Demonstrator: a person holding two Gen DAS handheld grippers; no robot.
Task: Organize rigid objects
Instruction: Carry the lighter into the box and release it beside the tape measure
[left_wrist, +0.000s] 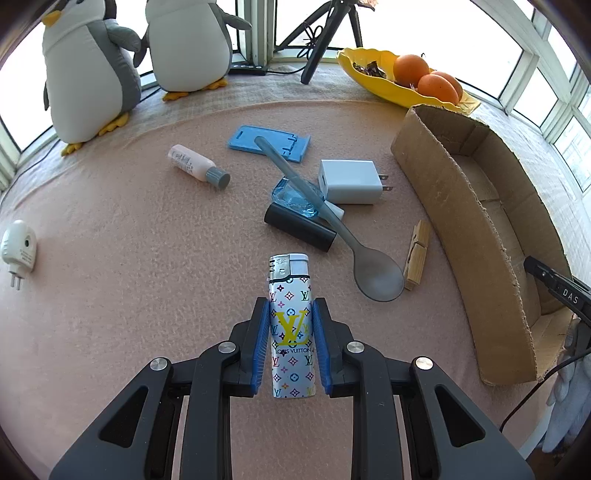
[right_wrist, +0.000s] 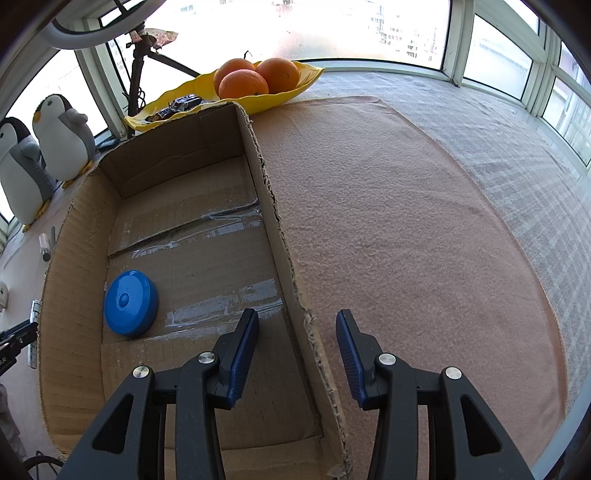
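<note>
My left gripper (left_wrist: 291, 306) is shut on a patterned white lighter (left_wrist: 291, 325), its blue pads against both sides. Beyond it on the pink mat lie a grey spoon (left_wrist: 343, 240), a black bar (left_wrist: 299, 228), a blue glass piece (left_wrist: 295, 199), a white charger (left_wrist: 351, 181), a blue phone stand (left_wrist: 269, 142), a small pink bottle (left_wrist: 197, 167) and a wooden clothespin (left_wrist: 417, 254). The cardboard box (left_wrist: 461, 221) stands to the right. My right gripper (right_wrist: 297, 321) is open and empty over the box's right wall (right_wrist: 280, 229); a blue round case (right_wrist: 130, 302) lies inside.
Two plush penguins (left_wrist: 92, 74) stand at the back left. A yellow dish (left_wrist: 373, 85) with oranges (left_wrist: 428, 79) sits behind the box, and a tripod (left_wrist: 325, 33) stands by the window. A white plug-in device (left_wrist: 16, 251) lies at the mat's left edge.
</note>
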